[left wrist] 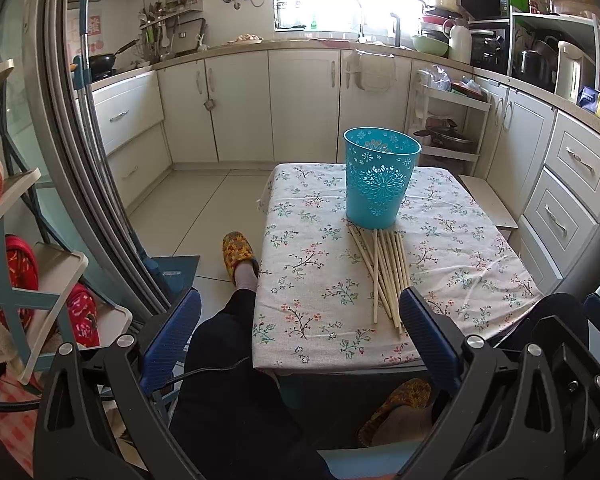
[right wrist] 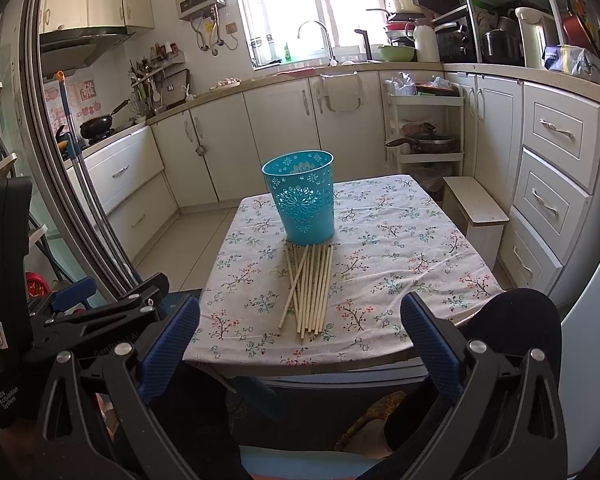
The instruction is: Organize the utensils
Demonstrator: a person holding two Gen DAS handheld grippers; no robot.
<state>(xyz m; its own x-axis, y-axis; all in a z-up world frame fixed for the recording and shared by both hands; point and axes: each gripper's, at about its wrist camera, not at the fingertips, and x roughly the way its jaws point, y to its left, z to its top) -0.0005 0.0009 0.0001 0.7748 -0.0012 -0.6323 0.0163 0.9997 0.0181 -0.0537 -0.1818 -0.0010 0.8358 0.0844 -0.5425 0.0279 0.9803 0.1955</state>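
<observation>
Blue pads: the left gripper is holding its ribbed blue fingers spread as wide as they go, with nothing between them and nothing touching them.
Right tongs: the right gripper is likewise standing fully spread and empty, its blue fingers hanging short of the near table edge.
Aim: both pairs are pointing forward and downward; the left one is hanging over the person's dark trouser leg, off the table's left near corner.
Just ahead: the bundle of wooden chopsticks is lying flat on the floral tablecloth, fanned slightly, near ends toward the tongs, far ends almost touching the bin.
Beyond the sticks: the turquoise cut-out plastic bin is standing upright and looks empty from here.
Step in hand: judging by the layout, no stick is lifted yet, so the approach to the bundle is the work now.
Doing it well: I would be closing on a few sticks near their middle, across their length, so that they lift level and do not pivot out of the pads.
Risk: thin round sticks on loose cloth are likely to roll or drag the fabric, so a low, square pinch probably serves best.
Then: tipping them upright over the bin's rim before letting go.
Further out: white kitchen cabinets are lining the walls behind.
</observation>
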